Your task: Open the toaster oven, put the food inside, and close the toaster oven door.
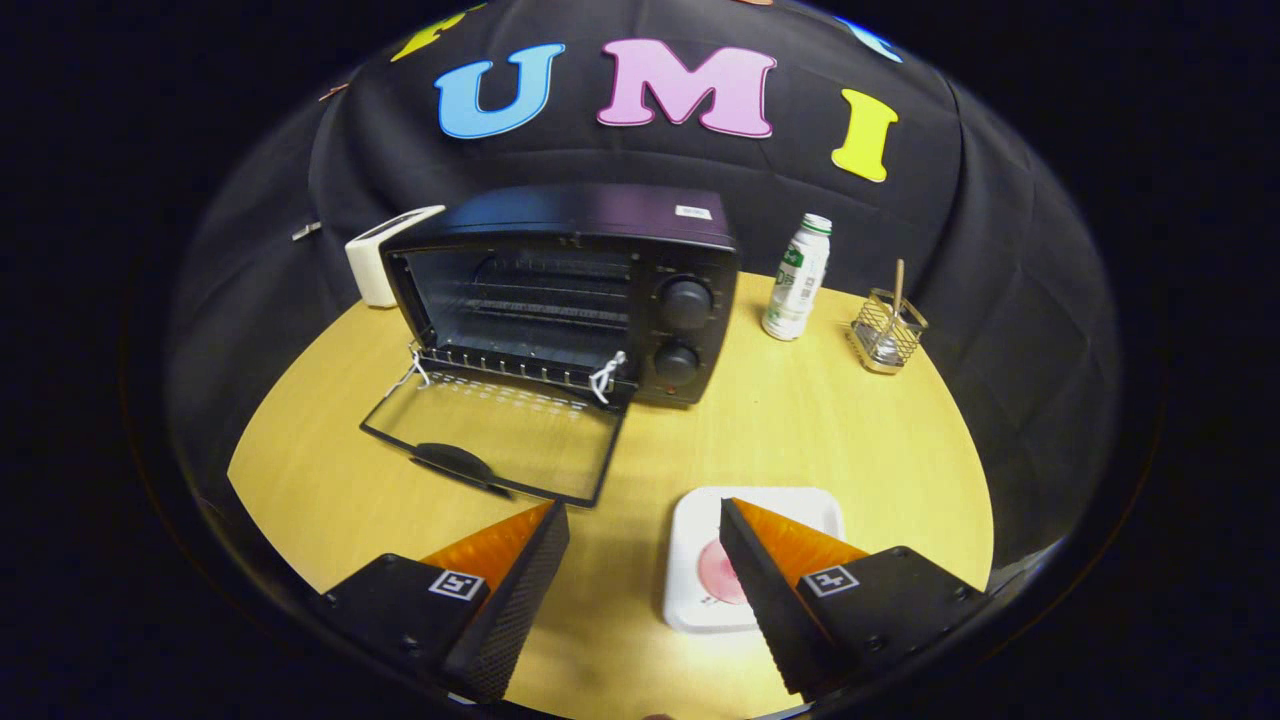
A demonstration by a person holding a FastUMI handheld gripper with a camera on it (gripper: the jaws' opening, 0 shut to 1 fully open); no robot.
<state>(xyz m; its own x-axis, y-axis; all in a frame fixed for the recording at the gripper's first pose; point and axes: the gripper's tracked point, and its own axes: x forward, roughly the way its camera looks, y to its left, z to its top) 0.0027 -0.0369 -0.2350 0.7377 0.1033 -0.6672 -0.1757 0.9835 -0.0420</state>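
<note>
Nearest the camera, the gripper (645, 520) has its fingers (520, 590) spread wide and holding nothing, poised low over the yellow surface (820, 420). A white plate (700, 530) carrying a pink piece of food (718, 572) lies partly under the right finger. Beyond the fingers, the toaster oven (590, 290) stands with its glass door (500, 435) already folded down flat — step one appears done. The step in hand is picking up the food; the next move calls for shifting right, so that both fingers bracket it — then closing.
</note>
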